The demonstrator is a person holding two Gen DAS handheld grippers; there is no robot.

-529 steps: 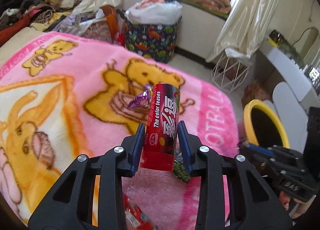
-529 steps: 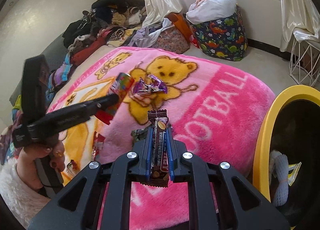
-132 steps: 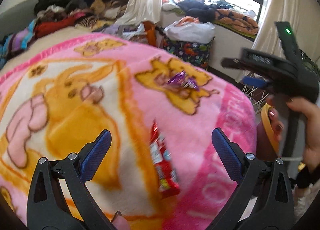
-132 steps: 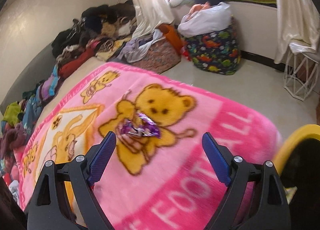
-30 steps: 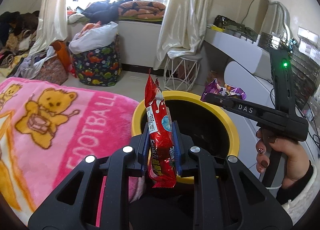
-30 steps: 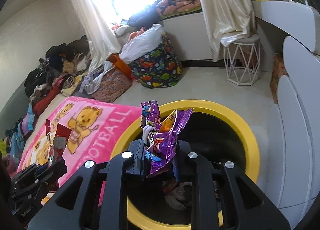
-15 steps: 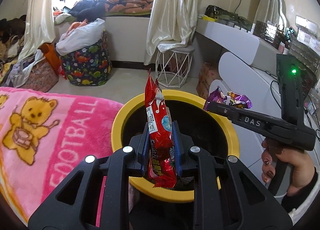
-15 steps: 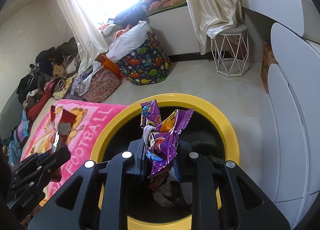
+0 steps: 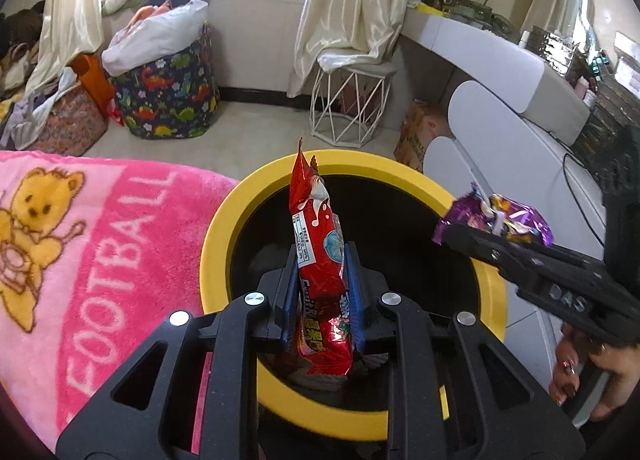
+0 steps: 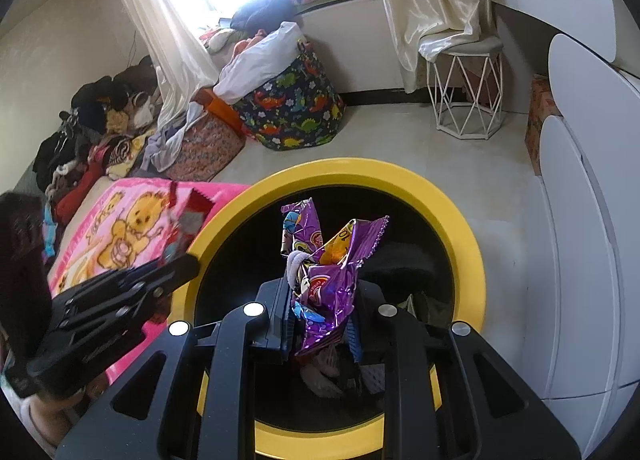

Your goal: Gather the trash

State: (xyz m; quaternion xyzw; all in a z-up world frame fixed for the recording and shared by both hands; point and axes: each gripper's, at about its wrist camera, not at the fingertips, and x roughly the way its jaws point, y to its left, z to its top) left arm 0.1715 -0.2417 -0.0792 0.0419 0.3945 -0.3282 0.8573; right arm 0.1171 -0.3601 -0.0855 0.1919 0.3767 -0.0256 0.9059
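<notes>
My left gripper is shut on a red snack wrapper and holds it upright over the yellow-rimmed black trash bin. My right gripper is shut on a crumpled purple wrapper and holds it over the same bin. In the left wrist view the right gripper reaches in from the right with the purple wrapper above the bin's right rim. In the right wrist view the left gripper comes from the left with the red wrapper. Trash lies at the bin's bottom.
The pink bear blanket lies left of the bin. A white wire stool, a dinosaur-print basket, a cardboard box and white curved furniture stand beyond. Clothes are piled at the far left.
Both grippers have moved closer over the bin with their wrappers still held; the bin now fills more of both views.
</notes>
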